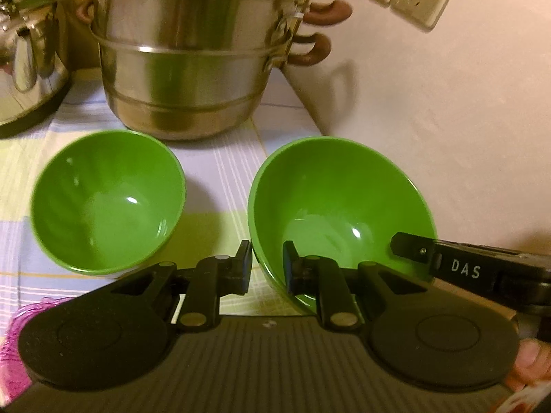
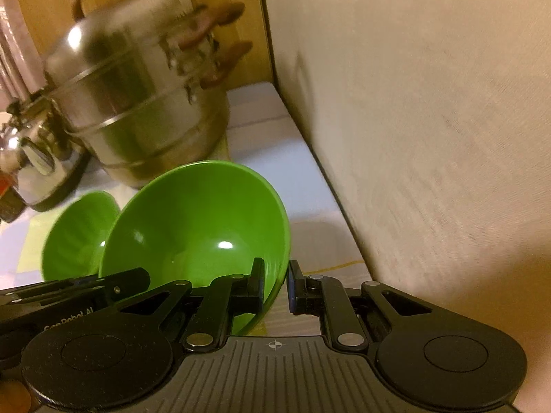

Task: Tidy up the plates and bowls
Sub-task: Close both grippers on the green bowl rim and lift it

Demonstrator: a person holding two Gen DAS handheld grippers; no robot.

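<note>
Gripping 1 large green bowl [image 1: 341, 203] at lower right, the left gripper [image 1: 267, 266] and right gripper [image 2: 275, 284] pinch its rim; next, probably, nest it in the small bowl [image 1: 106, 199].

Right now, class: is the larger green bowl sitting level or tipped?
Tipped. The larger green bowl leans with its opening turned sideways, both grippers pinching its near rim, while the smaller green bowl sits level on the tablecloth.

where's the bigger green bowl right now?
The bigger green bowl sits nearest the wall, right of the smaller green bowl and in front of the steel steamer pot, its rim pinched by both hand-held grippers.
</note>
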